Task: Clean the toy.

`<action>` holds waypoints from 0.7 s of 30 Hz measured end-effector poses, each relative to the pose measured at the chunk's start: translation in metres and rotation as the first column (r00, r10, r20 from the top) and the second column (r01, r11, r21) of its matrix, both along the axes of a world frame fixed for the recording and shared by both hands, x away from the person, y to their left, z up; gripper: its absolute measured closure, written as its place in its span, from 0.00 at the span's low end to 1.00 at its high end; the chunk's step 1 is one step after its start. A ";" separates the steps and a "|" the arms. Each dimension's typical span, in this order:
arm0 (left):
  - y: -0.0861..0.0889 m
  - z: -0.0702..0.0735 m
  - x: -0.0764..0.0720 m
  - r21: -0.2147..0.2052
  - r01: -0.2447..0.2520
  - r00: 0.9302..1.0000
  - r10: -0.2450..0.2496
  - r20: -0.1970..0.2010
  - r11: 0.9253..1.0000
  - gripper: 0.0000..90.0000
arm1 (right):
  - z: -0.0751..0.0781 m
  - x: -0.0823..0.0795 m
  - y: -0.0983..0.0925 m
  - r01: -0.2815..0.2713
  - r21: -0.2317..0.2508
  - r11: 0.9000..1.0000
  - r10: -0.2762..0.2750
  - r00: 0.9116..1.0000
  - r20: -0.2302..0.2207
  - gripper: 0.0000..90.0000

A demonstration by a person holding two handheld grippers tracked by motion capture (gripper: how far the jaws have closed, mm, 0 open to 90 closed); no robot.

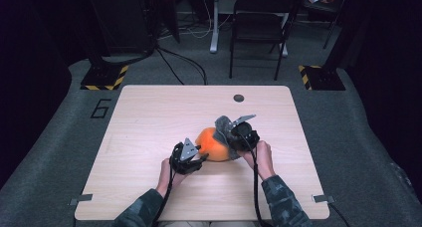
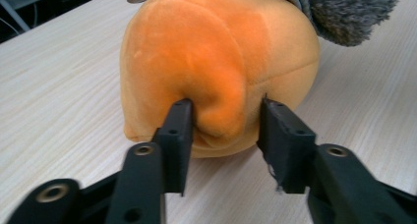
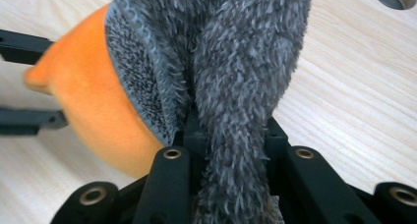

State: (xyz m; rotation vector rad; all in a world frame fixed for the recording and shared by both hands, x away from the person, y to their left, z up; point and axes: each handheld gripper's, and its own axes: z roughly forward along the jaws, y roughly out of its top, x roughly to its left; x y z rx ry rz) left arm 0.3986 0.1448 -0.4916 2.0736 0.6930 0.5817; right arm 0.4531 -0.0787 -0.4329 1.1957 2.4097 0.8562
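A: Where's the plush [image 1: 214, 145]?

B: On the table [image 1: 149, 117], between the two grippers. It's an orange ball, and in the left gripper view a soft orange bulge of it sticks out between the fingers [image 2: 176, 135] of the left gripper [image 1: 198, 152].

A: Pinched?

B: Not firmly. The near-side finger touches the bulge; the other stands just beside it with a slim gap. Spread, then, around the bulge.

A: And the right gripper [image 1: 233, 133]?

B: Its fingers [image 3: 194, 135] are pressed in on a grey cloth [image 3: 241, 81], a thick fuzzy fold bunched between them. The cloth drapes over the plush on the side away from the left gripper.

A: Anything else?

B: A round hole [image 1: 239, 98] in the table, well beyond the right gripper's tips.
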 end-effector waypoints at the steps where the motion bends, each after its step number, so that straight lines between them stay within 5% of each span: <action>1: -0.002 -0.001 0.000 0.007 -0.004 1.000 0.004 -0.001 1.000 0.55 | -0.002 0.001 -0.001 0.006 0.004 1.000 -0.006 1.000 0.002 0.81; 7: -0.004 -0.004 0.000 0.020 -0.027 1.000 0.026 0.014 0.999 0.54 | -0.004 0.003 -0.005 0.010 0.012 1.000 -0.010 1.000 -0.008 0.81; 14: -0.004 -0.009 0.001 -0.019 -0.046 0.999 0.046 0.027 0.999 0.85 | -0.004 0.002 -0.003 0.004 0.004 1.000 -0.004 1.000 -0.006 0.81; 21: 0.004 0.010 0.002 -0.110 -0.032 0.998 0.027 -0.053 0.993 0.88 | 0.022 -0.004 -0.005 -0.003 0.056 0.998 0.002 1.000 0.008 0.81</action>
